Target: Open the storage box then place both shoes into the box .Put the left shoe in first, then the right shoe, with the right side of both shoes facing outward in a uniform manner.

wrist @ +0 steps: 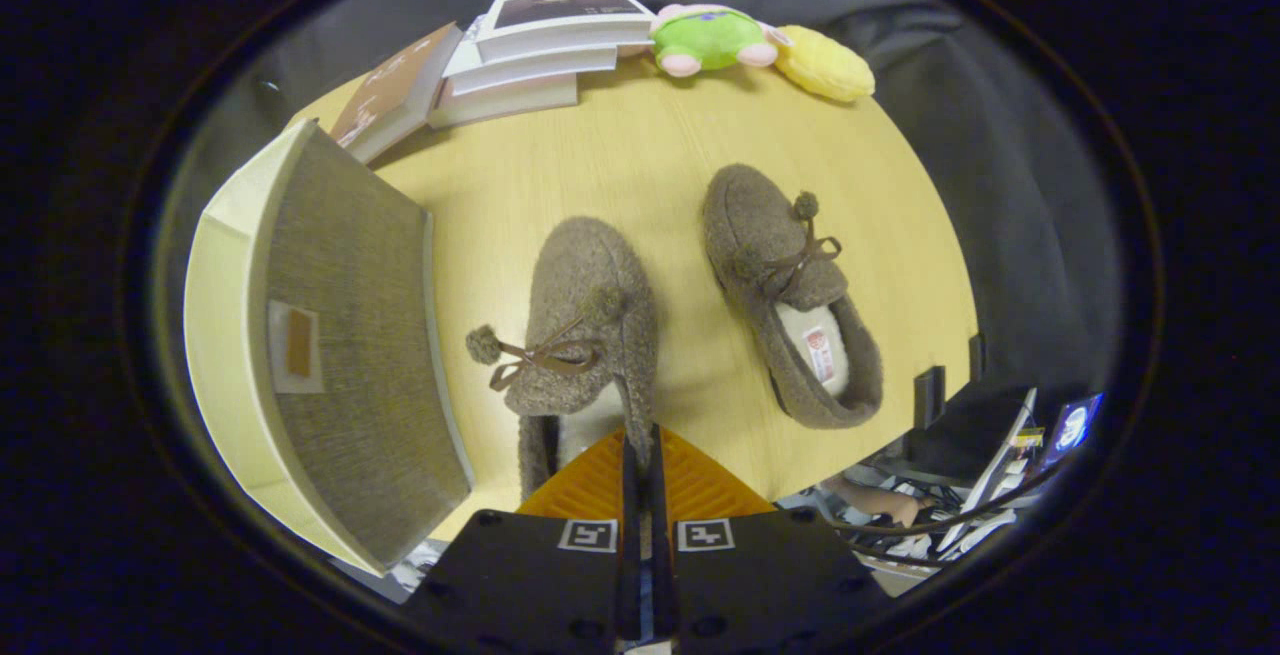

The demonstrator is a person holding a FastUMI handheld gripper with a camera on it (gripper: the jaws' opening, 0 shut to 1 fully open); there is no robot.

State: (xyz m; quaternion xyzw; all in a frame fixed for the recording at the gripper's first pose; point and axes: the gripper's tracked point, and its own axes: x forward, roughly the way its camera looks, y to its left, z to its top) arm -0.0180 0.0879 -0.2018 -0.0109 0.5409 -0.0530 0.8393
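Jaws pinch left shoe collar (right shoe beside); box closed

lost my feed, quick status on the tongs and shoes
Tongs shut on near shoe, pinching its edge. Far shoe lying on table. Storage box beside the near shoe. Nothing between.

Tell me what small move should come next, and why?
Probably lift a little: the hand-held gripper looks shut on the near slipper at its collar rim, and the slipper seems to rest on the table. Raising it frees it for carrying to the storage box beside it.
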